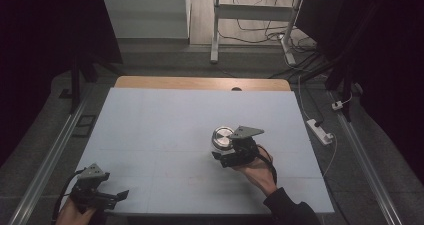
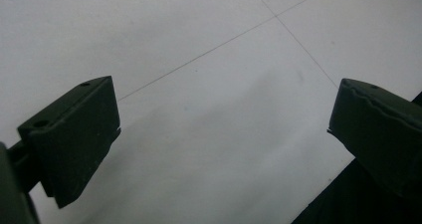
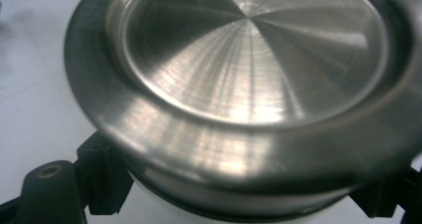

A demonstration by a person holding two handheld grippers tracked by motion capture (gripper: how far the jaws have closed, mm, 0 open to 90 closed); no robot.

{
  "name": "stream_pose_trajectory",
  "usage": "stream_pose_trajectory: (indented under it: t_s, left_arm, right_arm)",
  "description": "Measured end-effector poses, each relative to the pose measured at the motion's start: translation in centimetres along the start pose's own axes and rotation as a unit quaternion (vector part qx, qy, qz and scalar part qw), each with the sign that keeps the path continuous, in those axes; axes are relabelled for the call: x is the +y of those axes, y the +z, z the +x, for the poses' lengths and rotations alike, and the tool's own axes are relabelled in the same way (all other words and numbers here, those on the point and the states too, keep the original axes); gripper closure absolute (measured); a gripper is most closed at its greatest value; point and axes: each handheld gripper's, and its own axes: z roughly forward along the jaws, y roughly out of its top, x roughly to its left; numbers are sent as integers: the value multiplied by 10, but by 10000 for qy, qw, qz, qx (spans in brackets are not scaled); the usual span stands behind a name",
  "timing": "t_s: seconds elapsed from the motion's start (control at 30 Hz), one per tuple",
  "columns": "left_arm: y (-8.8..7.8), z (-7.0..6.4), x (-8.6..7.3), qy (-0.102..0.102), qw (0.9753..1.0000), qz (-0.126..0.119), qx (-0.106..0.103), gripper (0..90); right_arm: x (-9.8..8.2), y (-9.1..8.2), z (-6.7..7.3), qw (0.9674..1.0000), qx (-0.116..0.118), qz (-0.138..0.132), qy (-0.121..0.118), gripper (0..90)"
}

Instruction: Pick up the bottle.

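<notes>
With right hand-held gripper (image 1: 223, 150) clamped on steel-lidded jar (image 1: 222, 136) and left hand-held gripper (image 1: 118, 195) apart, idle: grasp done, placement on surface (image 1: 160, 130) pending.

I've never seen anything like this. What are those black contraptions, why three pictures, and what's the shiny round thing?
No robot here: a person holds a hand-held clamp in each hand. The top picture looks down from above on the white table. The left gripper waits near the table's near edge, jaws apart with nothing between them; its own camera sees bare table between its black fingers. The right gripper is closed around a jar with a metal lid. Its camera looks right onto that lid.
</notes>
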Motion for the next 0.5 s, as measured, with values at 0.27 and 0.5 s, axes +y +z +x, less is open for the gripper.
stream_pose_trajectory:
  t_s: [0.27,0.5]
  left_arm:
    - [0,0,0,0,10000,11,-6,6]
    - [0,0,0,5,10000,13,-18,7]
  right_arm:
    - [-1,2,17,9996,242,46,-121,151]
    - [0,5,30,9989,389,97,-235,150]
